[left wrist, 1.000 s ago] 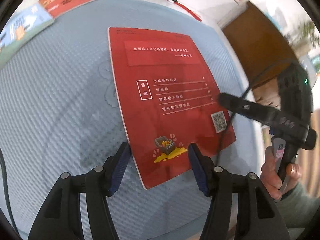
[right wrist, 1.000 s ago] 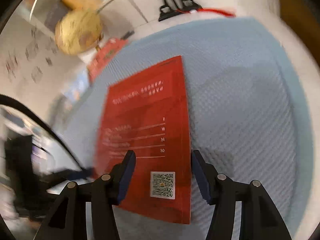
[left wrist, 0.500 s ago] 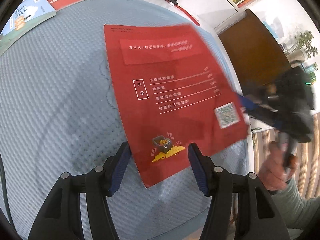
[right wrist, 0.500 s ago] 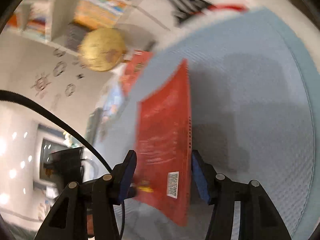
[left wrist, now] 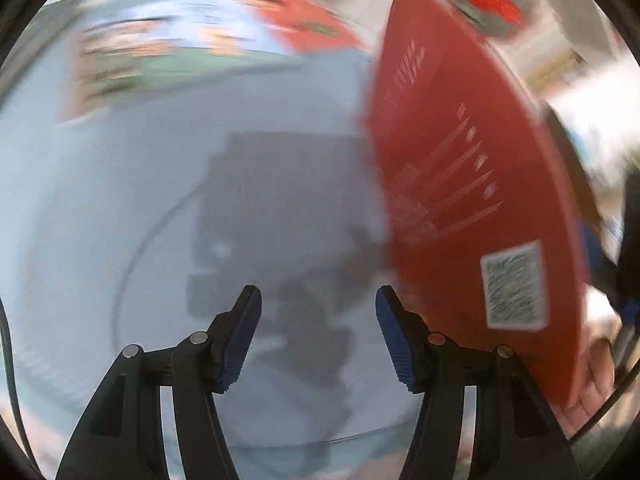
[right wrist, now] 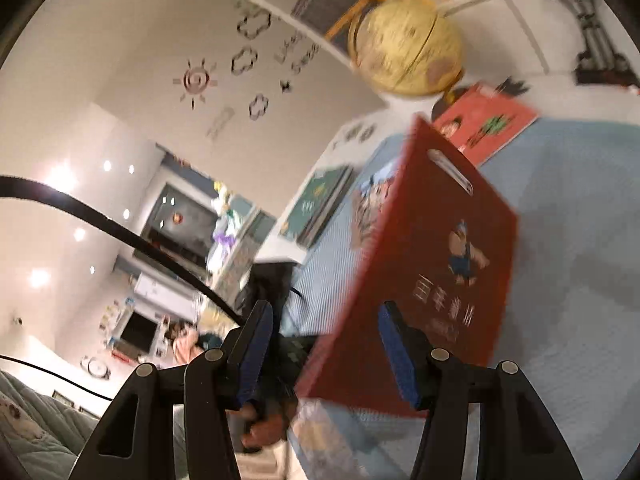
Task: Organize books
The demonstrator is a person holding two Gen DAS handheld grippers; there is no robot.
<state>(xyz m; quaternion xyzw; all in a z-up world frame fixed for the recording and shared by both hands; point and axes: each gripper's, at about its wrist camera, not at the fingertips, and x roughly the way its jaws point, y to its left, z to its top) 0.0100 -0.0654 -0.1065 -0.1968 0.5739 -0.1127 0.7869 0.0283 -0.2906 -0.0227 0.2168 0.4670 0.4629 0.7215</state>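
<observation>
A thin red book [left wrist: 472,184] stands tilted up off the light-blue mat [left wrist: 120,220], its back cover with a QR label facing the left wrist view. In the right wrist view its front cover [right wrist: 440,248] shows, leaning close in front of the fingers. My right gripper [right wrist: 325,309] is open: the right pad overlaps the cover's lower part and the left pad is apart from the book's edge. My left gripper [left wrist: 318,308] hovers open over bare mat, nothing between its fingers, the book just to its right. Both views are motion-blurred.
More books lie at the mat's far side: a red one [left wrist: 296,20] [right wrist: 484,124], a blue-green one [left wrist: 160,60], a dark green one [right wrist: 320,204]. A yellow globe [right wrist: 404,48] and shelves stand behind. A person's hand [left wrist: 592,380] shows behind the red book.
The red book went from flat on the mat to standing steeply on edge. My left gripper slid left off its corner, and the right gripper rose and rolled with the book.
</observation>
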